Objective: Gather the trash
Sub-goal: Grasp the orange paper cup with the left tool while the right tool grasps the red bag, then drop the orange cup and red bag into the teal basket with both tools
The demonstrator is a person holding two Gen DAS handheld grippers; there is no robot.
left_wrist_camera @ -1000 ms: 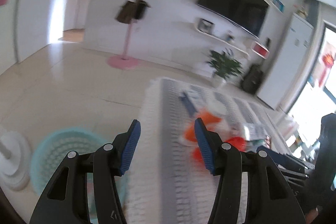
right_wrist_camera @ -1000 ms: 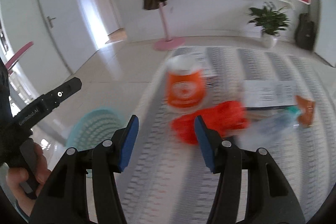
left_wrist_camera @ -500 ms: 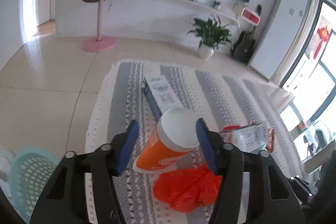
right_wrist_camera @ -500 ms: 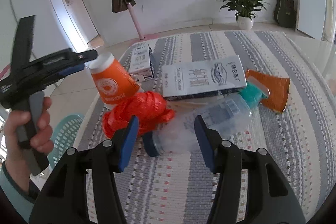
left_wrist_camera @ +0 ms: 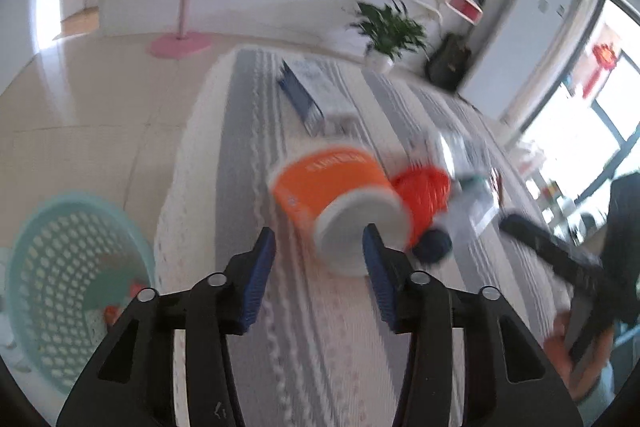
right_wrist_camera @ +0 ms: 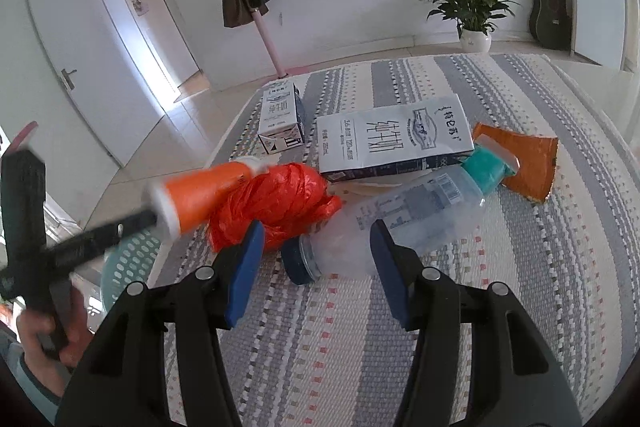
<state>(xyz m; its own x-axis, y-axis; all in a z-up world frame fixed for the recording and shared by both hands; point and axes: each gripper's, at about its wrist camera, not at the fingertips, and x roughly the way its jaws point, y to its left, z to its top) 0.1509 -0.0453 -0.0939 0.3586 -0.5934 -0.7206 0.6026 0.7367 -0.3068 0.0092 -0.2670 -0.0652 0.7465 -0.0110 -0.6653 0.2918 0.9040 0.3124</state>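
The orange paper cup point(left_wrist_camera: 332, 183) is tipped over in the left wrist view. Its long axis runs from about 11 o'clock down to 5 o'clock, and its white end faces the camera. It is blurred. It sits on the striped mat point(left_wrist_camera: 240, 147), just ahead of the left gripper point(left_wrist_camera: 318, 247). The fingers stand partly apart. The right one overlaps the cup's white end, the left one is clear of it, and nothing is clamped between them. Touching the cup at 3 o'clock is a red plastic bag point(left_wrist_camera: 424, 195), with a dark blue cap point(left_wrist_camera: 434, 247) just below it. A carton point(left_wrist_camera: 308, 87) lies farther up the mat at 12 o'clock. A teal basket point(left_wrist_camera: 24, 239) stands off the mat's edge at 8 o'clock. The right gripper point(left_wrist_camera: 508, 225) reaches in from 4 o'clock.

In the right wrist view the cup point(right_wrist_camera: 200, 193) lies at 9 o'clock. Its long axis slants from 8 o'clock up to 2 o'clock. The lower white end is at the tip of the left gripper point(right_wrist_camera: 148, 217), held by a hand point(right_wrist_camera: 52, 331); whether they touch cannot be told. The cup's upper end rests against the red bag point(right_wrist_camera: 272, 203). The right gripper point(right_wrist_camera: 316, 231) has its fingers moderately wide and grips nothing. Just beyond them lies a clear bottle point(right_wrist_camera: 400, 215) on its side, cap point(right_wrist_camera: 294, 263) pointing to 7 o'clock. Two milk cartons point(right_wrist_camera: 394, 139) lie flat behind it. An orange wrapper point(right_wrist_camera: 528, 163) is at 2 o'clock. The basket point(right_wrist_camera: 120, 267) shows below the cup.
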